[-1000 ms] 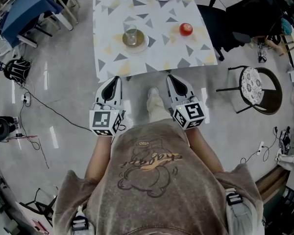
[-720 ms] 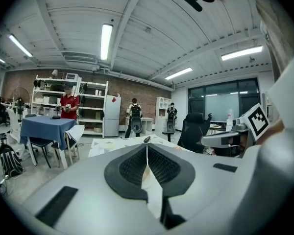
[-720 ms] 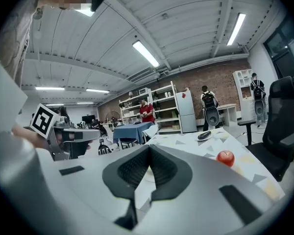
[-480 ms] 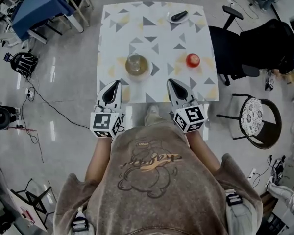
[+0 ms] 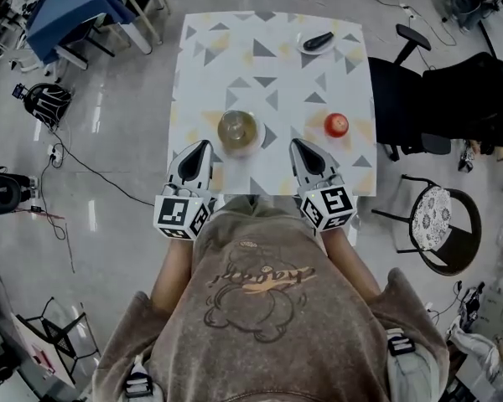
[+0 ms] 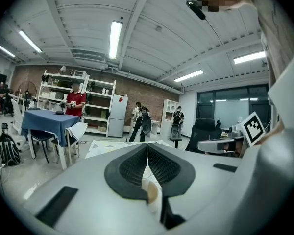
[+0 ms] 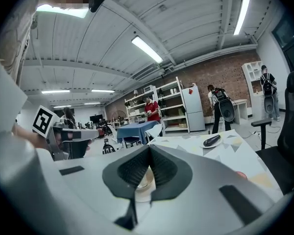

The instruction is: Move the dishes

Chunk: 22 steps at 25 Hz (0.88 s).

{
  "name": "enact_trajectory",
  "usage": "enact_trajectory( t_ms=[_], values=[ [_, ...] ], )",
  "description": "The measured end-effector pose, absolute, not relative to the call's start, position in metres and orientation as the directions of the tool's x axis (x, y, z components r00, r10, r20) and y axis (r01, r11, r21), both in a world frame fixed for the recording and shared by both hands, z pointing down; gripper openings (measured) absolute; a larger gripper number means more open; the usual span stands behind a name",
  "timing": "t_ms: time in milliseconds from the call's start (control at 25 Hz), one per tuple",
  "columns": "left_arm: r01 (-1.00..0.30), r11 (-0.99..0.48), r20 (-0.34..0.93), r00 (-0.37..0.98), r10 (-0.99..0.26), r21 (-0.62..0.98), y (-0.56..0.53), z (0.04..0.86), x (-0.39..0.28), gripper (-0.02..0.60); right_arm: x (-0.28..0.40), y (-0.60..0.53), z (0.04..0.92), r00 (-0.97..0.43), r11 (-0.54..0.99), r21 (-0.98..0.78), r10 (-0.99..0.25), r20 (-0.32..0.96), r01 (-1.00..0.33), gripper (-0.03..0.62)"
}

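In gripper views, glass (image 5: 237,127) mostly behind closed left tongs (image 5: 204,144), right tongs (image 5: 294,142).

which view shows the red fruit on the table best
The head view: the red fruit shows whole from above, sitting on the patterned table just beyond the right gripper. The right gripper view catches only a red sliver of it past the gripper's own body. The left gripper view does not show it at all.

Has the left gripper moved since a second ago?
Yes, forward: the left gripper stood short of the white, triangle-patterned table's near edge; now its tips reach over it.
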<state>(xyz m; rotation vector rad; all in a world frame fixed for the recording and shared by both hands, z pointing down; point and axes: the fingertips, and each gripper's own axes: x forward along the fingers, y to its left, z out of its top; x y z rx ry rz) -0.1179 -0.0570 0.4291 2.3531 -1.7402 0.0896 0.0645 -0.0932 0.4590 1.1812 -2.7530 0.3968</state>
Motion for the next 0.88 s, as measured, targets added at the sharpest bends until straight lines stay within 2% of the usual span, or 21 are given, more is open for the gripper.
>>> enact_trajectory(
  t_ms=[680,720,800,880],
  values=[
    [-0.904,-0.422,0.223,0.426,-0.877,0.069,-0.089,0.448,-0.115,0.026,0.058,-0.115,0.45,-0.627,0.6,-0.183,-0.752,0.202,-0.779,0.002],
    [-0.902,-0.426,0.227,0.43,-0.874,0.069,-0.09,0.45,-0.115,0.038,0.057,-0.115,0.45,-0.628,0.601,-0.183,-0.752,0.202,-0.778,0.002],
    [-0.896,-0.437,0.234,0.442,-0.866,0.073,-0.093,0.454,-0.115,0.122,0.056,-0.117,0.449,-0.628,0.601,-0.18,-0.752,0.203,-0.778,0.002],
    [-0.889,-0.452,0.243,0.456,-0.856,0.072,-0.096,0.459,-0.113,0.169,0.056,-0.118,0.45,-0.624,0.597,-0.182,-0.755,0.203,-0.782,0.002]
  ],
)
